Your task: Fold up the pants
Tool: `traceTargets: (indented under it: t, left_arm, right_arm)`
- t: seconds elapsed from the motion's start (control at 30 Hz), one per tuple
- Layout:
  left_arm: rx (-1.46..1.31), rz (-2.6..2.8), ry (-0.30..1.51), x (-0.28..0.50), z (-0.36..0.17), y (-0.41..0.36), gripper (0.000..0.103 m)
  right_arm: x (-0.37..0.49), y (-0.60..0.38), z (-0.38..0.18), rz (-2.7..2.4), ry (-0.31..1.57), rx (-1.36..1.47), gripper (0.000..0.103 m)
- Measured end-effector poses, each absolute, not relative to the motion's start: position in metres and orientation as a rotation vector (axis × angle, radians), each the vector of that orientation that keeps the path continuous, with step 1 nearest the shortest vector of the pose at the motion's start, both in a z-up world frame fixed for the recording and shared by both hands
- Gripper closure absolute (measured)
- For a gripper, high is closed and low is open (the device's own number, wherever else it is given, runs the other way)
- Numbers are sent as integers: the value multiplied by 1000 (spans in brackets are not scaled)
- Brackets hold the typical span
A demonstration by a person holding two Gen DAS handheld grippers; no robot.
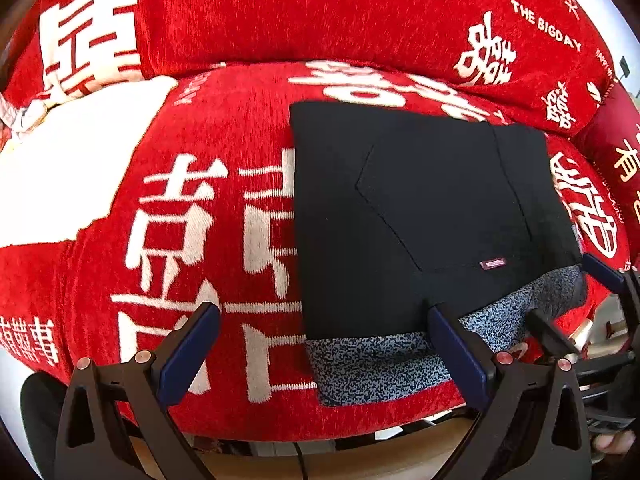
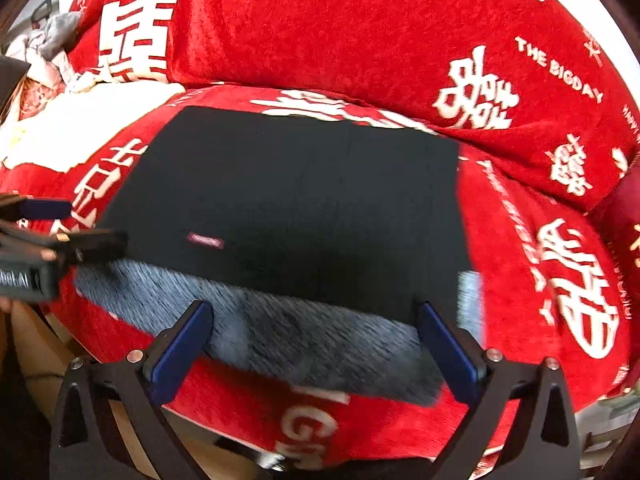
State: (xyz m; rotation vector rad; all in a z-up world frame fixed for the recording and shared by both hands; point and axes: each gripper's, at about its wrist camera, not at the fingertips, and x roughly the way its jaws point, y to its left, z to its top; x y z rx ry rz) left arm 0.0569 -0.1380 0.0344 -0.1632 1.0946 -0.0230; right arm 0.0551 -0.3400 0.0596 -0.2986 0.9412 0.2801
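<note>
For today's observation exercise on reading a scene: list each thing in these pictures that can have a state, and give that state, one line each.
pants: folded into a flat dark rectangle on the red cover, held by neither tool.
speckled waistband: showing along the near edge.
left tool: open, nothing between its fingers.
right tool: open, above the near edge, gripping nothing.
red cover: spread over the sofa.

Red sofa cover (image 1: 224, 20) with white lettering, white cloth (image 1: 68, 168) at its left end.
</note>
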Motion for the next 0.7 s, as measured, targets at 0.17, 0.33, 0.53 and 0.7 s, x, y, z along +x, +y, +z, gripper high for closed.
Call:
traceTargets:
  t: [0.17,0.33,0.53,0.7]
  left_arm:
    - [-167,-53,1084,61,41,-139,0]
    - [-140,-51,1083,70,42,-143,0]
    - [-163,-77,1106,92,38,-142,0]
    - [-179,-109,1145,111,28,-149,0]
  right_arm:
    - [62,-385,82,247,913,-155,0]
    - [84,-418,78,196,962,-24,0]
    - [102,-429,73,246,974,65,0]
    - [121,-429,62,273,1011,65,0]
